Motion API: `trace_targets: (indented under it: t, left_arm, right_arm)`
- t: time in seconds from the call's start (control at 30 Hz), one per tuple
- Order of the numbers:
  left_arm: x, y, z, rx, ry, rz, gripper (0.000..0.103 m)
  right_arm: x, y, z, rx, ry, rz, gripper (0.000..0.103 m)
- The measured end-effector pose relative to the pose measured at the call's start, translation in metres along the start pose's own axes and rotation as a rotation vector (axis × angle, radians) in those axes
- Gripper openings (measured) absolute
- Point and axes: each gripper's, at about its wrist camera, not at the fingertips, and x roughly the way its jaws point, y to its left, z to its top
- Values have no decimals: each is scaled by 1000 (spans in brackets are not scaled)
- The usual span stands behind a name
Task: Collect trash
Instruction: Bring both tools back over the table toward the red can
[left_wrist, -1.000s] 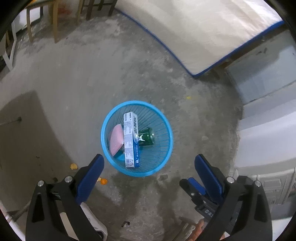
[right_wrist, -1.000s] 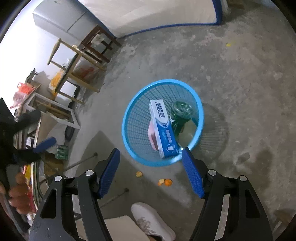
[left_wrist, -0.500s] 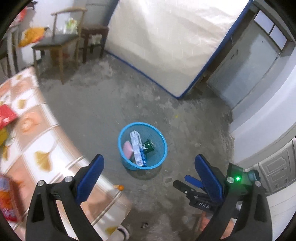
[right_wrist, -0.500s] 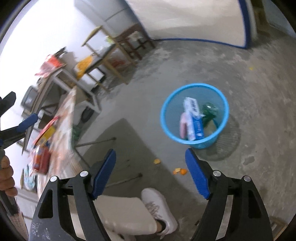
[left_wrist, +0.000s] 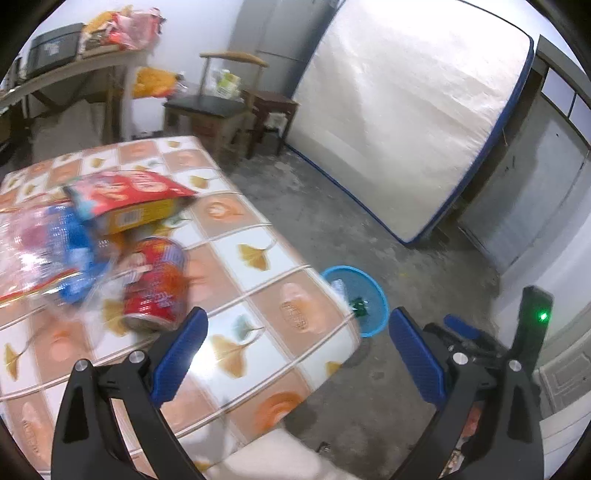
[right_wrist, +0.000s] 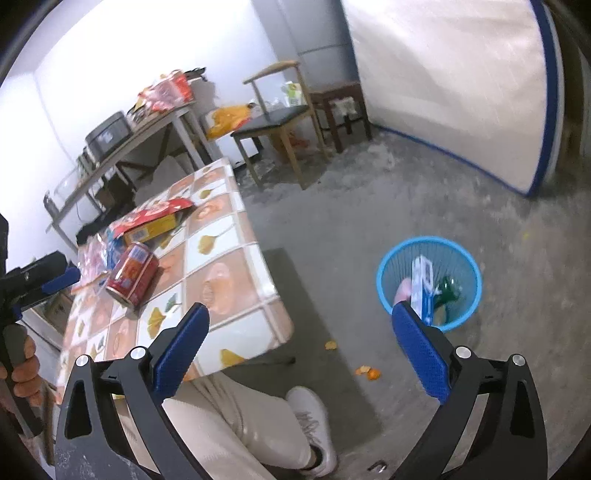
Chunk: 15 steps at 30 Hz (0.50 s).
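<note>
While both grippers hang above the near edge of the tiled table, neither holds anything: the left gripper has its blue fingers spread wide with only table and floor between them, and the right gripper is opening its jaws further, nothing between them either. On the table's left part lies the remaining trash: a red can on its side, just near of a red and yellow box that tilts over it, with a crinkled clear and blue wrapper touching the can's left side. All three are blurred in the left view.

Right of the table, on the concrete floor, stands the blue basket, already holding a blue and white carton, something pink and a green bottle. From the left gripper the table's corner hides part of the basket. Orange scraps lie on the floor between table and basket. The person's pale trouser leg and white shoe sit near the table's edge. Far off are a wooden chair, a stool, a cluttered shelf and a mattress leaning against the wall.
</note>
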Motion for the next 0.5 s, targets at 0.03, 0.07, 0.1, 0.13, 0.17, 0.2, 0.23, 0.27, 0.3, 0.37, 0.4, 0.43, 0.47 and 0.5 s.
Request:
trace_targets:
  t: [0.03, 0.07, 0.1, 0.13, 0.17, 0.2, 0.23, 0.27, 0.3, 0.37, 0.4, 0.43, 0.47, 0.5]
  left_arm:
    - [-6, 6, -3, 0, -14, 22, 96]
    - [-11, 11, -5, 0, -24, 38, 96]
    - [-15, 15, -8, 1, -35, 55, 96]
    - [-21, 23, -12, -4, -44, 73, 96]
    - [-23, 29, -14, -11, -47, 81, 96]
    - [-27, 38, -18, -27, -52, 95, 96]
    - [-30, 43, -21, -37, -54, 101, 96]
    - [-33, 49, -24, -50, -57, 112, 96]
    - [-36, 55, -27, -58, -59, 125, 96]
    - [-44, 68, -34, -76, -62, 158, 96]
    - [-46, 71, -36, -83, -63, 164, 96]
    - [-51, 77, -40, -95, -65, 172, 96]
    - [-56, 83, -44, -108, -69, 182, 96]
    - [-59, 88, -47, -117, -71, 189, 96]
  right_arm:
    - [0, 9, 0, -22, -2, -5, 95]
    - [0, 15, 0, -37, -2, -11, 95]
    - [1, 25, 0, -59, -2, -24, 95]
    - [1, 32, -1, -75, -3, -31, 95]
    - [2, 43, -1, -100, -4, -32, 95]
    - [2, 53, -2, -126, -3, -33, 95]
    - [2, 60, -2, -142, -3, -37, 95]
    - [2, 71, -3, -167, -5, -45, 95]
    - [1, 79, -4, -188, -8, -53, 95]
    - [2, 95, -6, -242, -20, -82, 95]
    - [2, 101, -8, -265, -27, -93, 95]
    - [3, 107, -8, -286, -33, -104, 95]
    - [4, 114, -9, -306, -40, -113, 95]
    - [3, 118, -11, -313, -44, -114, 95]
